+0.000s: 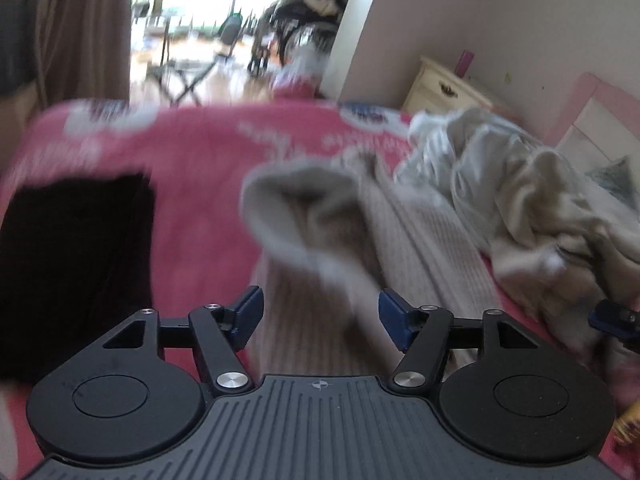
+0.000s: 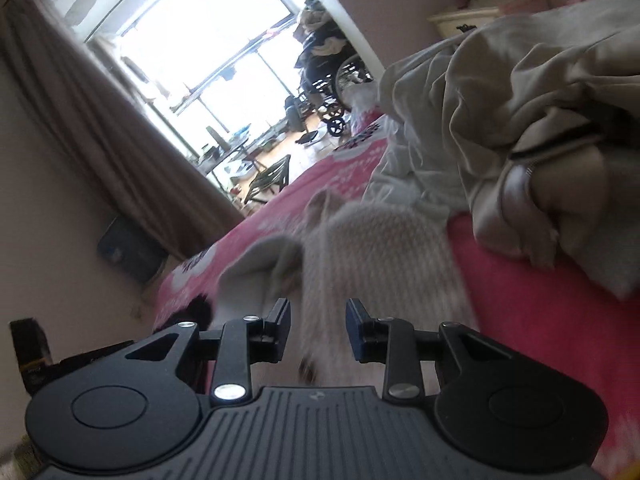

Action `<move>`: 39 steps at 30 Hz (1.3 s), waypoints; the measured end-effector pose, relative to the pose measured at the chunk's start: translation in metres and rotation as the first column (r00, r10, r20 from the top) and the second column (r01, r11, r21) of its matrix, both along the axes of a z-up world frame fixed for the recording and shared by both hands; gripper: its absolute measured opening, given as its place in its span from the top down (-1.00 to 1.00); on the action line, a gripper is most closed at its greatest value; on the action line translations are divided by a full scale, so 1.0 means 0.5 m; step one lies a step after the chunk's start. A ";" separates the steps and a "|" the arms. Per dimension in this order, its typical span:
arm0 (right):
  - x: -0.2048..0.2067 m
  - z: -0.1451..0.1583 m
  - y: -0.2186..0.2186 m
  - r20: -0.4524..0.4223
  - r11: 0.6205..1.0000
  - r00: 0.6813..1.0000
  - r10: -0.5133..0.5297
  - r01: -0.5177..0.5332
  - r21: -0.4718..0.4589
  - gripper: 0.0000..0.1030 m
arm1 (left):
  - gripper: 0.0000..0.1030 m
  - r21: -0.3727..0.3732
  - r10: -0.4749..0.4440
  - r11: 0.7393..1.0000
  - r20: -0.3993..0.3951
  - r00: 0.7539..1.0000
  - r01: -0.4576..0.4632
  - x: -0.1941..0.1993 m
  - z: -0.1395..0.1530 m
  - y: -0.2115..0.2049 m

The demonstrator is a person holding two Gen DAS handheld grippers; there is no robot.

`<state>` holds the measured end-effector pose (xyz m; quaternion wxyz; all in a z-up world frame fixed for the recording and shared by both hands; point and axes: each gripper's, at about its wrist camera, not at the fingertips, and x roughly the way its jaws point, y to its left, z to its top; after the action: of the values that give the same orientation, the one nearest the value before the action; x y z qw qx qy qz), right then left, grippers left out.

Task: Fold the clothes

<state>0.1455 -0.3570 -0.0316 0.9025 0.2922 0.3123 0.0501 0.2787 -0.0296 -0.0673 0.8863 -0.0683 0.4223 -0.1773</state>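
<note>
Ribbed beige knit sweater (image 1: 400, 232), crumpled, on pink bedspread (image 1: 200, 160); left gripper (image 1: 320, 318) and right gripper (image 2: 318, 330) fingers parted, empty, angled downward.

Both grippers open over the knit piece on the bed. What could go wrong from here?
1. Left gripper and right gripper stand open above the beige knit garment; a deep bite may catch the pink bedspread too.
2. The unfolded heap lies beside it and could get dragged along.
</note>
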 end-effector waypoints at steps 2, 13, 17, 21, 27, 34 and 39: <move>-0.070 0.041 0.024 0.021 0.999 1.000 -0.011 0.012 -0.039 0.34 | -0.30 0.017 0.004 1.000 -0.041 0.999 -0.003 -0.058 -0.008 0.013; -0.275 0.203 0.081 0.203 0.970 0.971 0.129 -0.081 -0.229 0.27 | -0.32 0.037 -0.032 0.998 -0.240 0.970 0.042 -0.294 -0.070 0.027; -0.253 0.110 0.121 0.092 0.960 0.967 0.237 -0.218 -0.177 0.22 | -0.41 0.148 -0.100 0.980 -0.199 0.975 0.131 -0.345 -0.075 0.010; -0.195 -0.008 0.183 -0.082 0.945 0.951 0.297 -0.305 -0.118 0.21 | -0.47 0.229 -0.124 0.960 -0.157 0.980 0.159 -0.373 -0.092 -0.004; -0.148 -0.067 0.256 -0.112 0.918 0.911 0.397 -0.394 0.053 0.23 | -0.14 0.253 -0.145 0.951 -0.149 0.978 0.179 -0.391 -0.115 -0.002; -0.079 -0.146 0.303 -0.232 0.880 0.859 0.457 -0.397 0.261 0.25 | 0.62 0.225 -0.138 0.961 -0.111 0.984 0.160 -0.407 -0.102 0.019; -0.078 -0.216 0.277 -0.395 0.917 0.838 0.377 -0.278 0.286 0.42 | 0.71 0.155 -0.113 0.979 -0.122 0.986 0.131 -0.406 -0.099 0.050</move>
<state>0.1063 -0.2188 -0.1398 0.7482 0.3342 0.5470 0.1709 0.0758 -0.0048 -0.1167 0.8512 0.0206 0.4879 -0.1923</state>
